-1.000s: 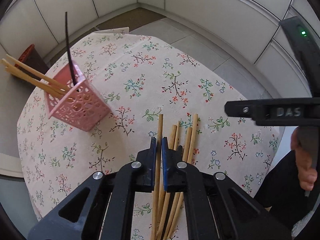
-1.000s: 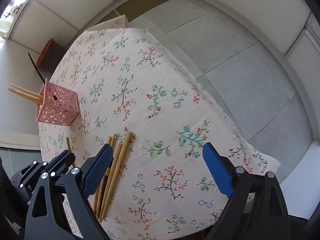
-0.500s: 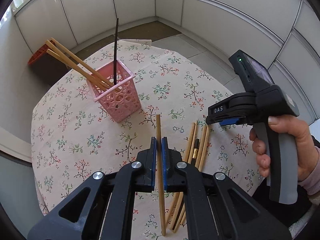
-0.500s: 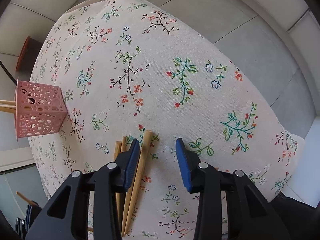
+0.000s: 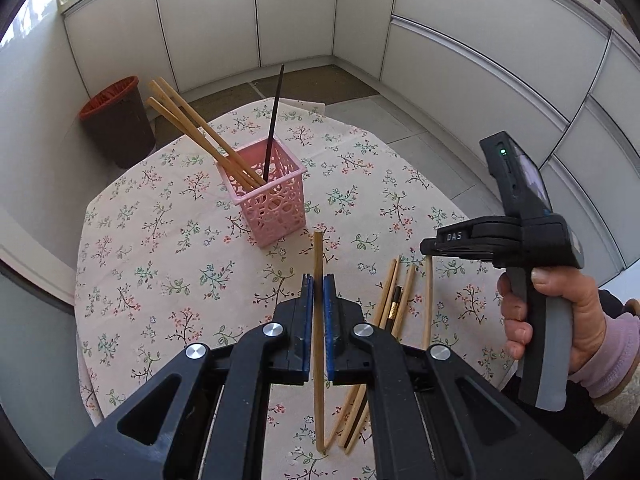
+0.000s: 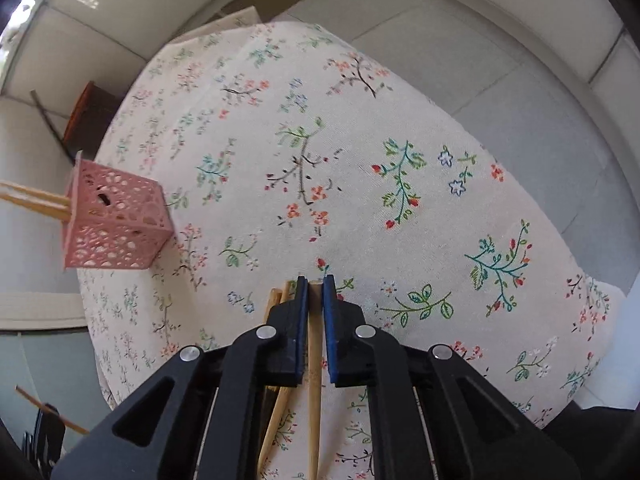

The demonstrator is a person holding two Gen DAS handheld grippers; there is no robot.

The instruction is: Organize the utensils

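**Both grippers now carry a chopstick**

Your right gripper (image 6: 315, 294) was spread wide over the loose pile a second ago; now its jaws have come together on a single bamboo chopstick (image 6: 314, 364), which runs straight down between the blue pads. The left gripper (image 5: 317, 294) has not changed its hold: it is pinching its own bamboo chopstick (image 5: 318, 264), and since a second ago it has risen and swung round so that the pink basket (image 5: 272, 208) sits just ahead of the stick's far end.

For the task this means two sticks are in hand at once. The basket stands upright on the floral table (image 5: 160, 248) and already holds several bamboo chopsticks and one dark one. The remaining loose chopsticks (image 5: 396, 292), one of them dark, lie on the cloth between your two grippers.

From the right wrist view, a neighbouring stick lies just beside the left jaw; the gripper body covers most of it, so I cannot tell whether it is touching the one you hold. Lift slowly and watch for a second stick dragging along. Your left stick looks ready to go into the basket first.
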